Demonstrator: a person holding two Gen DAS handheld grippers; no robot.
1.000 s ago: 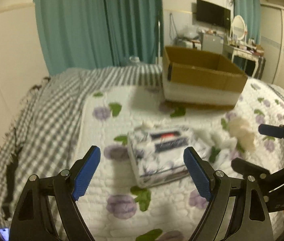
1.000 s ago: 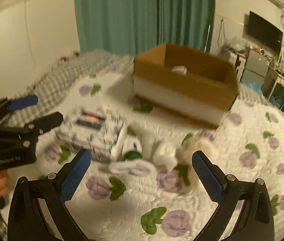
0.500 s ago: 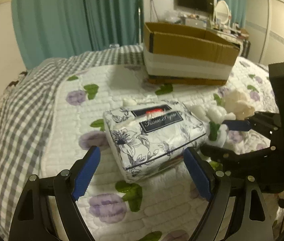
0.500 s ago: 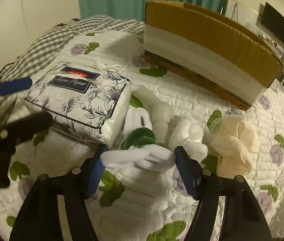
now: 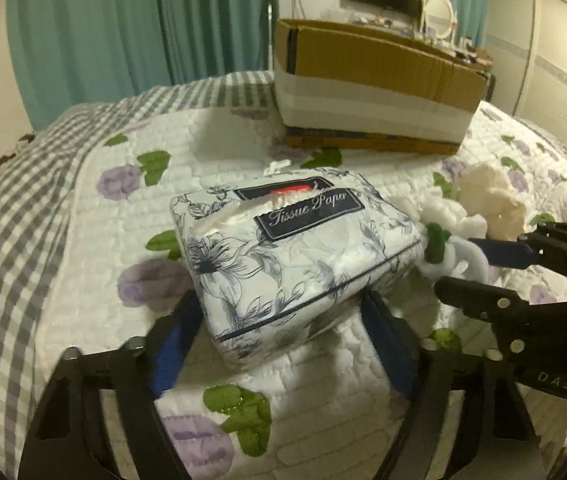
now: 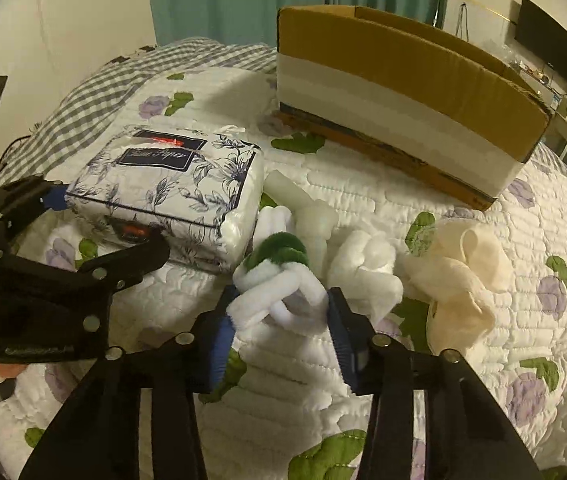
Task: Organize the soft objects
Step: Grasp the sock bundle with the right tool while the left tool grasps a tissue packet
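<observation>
Your left wrist camera is looking steeply down from close above the tissue pack (image 5: pixel 295 256), cardboard box (image 5: pixel 375 92) lying at one o'clock. Your right one is angling down likewise, pack (image 6: pixel 171 196) at ten o'clock. Both are sharing pack, box (image 6: pixel 399 92) and quilt (image 5: pixel 95 240).

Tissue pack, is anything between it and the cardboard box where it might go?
Nothing visible. The bedspread between the tissue pack and the cardboard box lies bare. The left gripper is closing around the pack's near end; the socks lie off to its right side.
</observation>
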